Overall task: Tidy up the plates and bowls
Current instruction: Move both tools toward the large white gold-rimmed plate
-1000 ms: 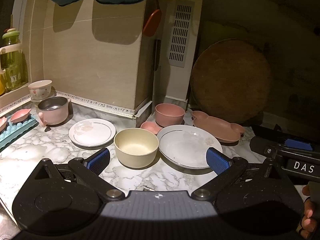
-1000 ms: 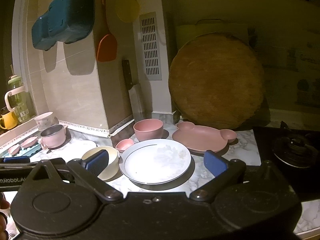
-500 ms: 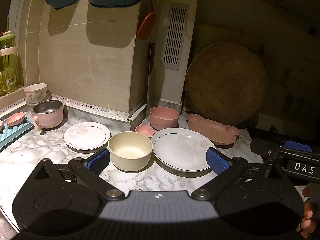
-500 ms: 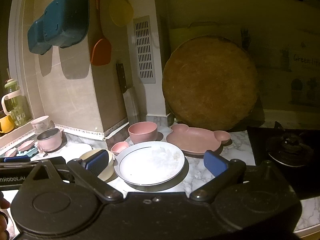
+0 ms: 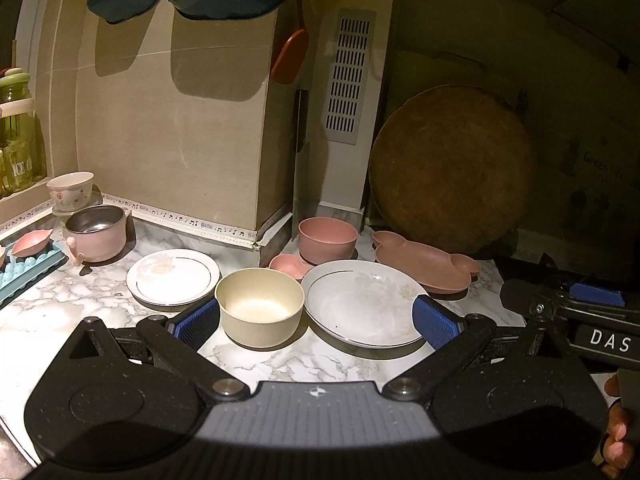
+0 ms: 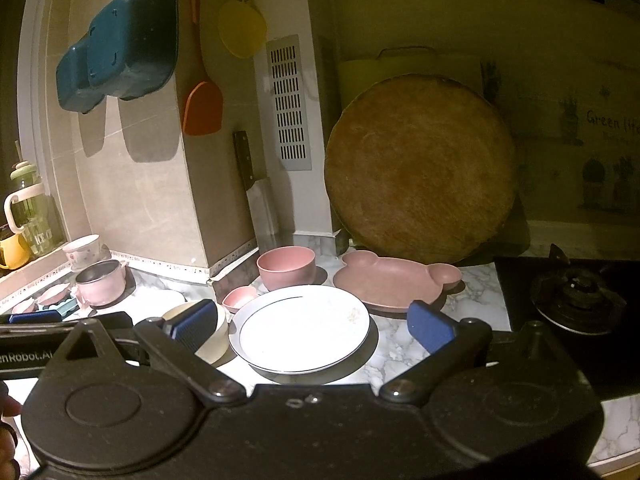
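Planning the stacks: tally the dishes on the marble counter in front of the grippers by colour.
White plates: 2
Cream bowl: 1
Pink dishes: 3 (bowl, small dish, bear-shaped plate)
Total: 6

"DAS" is printed on the right tool [image 5: 600, 312], "nRobot.AI" on the left tool [image 6: 28, 354], "ICE" on the green bottle [image 5: 18, 148], "Green life" on the wall sticker [image 6: 612, 120]

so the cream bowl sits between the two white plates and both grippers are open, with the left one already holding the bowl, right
Not quite. The left gripper holds nothing: its open fingers are apart from the cream bowl, as the left wrist view shows. The bowl does sit between the small white plate and large white plate, and the right gripper is open too.
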Tool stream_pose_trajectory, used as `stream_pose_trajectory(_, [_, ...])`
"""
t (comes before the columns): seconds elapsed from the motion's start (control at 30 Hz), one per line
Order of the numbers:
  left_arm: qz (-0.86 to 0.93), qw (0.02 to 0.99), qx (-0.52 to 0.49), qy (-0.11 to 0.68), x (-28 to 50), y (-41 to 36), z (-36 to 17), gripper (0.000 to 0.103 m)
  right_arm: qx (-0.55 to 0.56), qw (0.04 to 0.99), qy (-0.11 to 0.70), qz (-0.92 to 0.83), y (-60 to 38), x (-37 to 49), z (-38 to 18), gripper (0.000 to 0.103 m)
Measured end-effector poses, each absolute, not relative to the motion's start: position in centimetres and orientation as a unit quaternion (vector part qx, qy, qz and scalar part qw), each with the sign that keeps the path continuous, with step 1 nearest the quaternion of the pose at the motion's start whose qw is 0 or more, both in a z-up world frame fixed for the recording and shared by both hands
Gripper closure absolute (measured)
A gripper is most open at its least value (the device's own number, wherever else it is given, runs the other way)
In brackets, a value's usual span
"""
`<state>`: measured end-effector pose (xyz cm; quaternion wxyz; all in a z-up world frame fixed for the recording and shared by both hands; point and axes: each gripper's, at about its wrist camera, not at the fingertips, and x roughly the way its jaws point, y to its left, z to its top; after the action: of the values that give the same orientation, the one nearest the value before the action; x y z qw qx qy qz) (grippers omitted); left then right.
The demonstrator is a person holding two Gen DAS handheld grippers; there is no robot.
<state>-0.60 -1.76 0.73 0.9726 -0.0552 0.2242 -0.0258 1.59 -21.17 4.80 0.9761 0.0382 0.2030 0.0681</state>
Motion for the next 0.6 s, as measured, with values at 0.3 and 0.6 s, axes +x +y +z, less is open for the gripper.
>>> stream_pose_trajectory(0.3, [-0.014,0.971,-0.060,0.231,0.9,-1.7,0.1,0.000,0.035,0.973,0.214,0.074,-21.1,2.6,4.6,0.001])
stream_pose_trajectory(0.6, [-0.006,0.963,-0.066,0.262,4.5,-2.1,-1.6,0.000,0.035,0.971,0.227,0.067,-21.7,5.6,3.6,0.001])
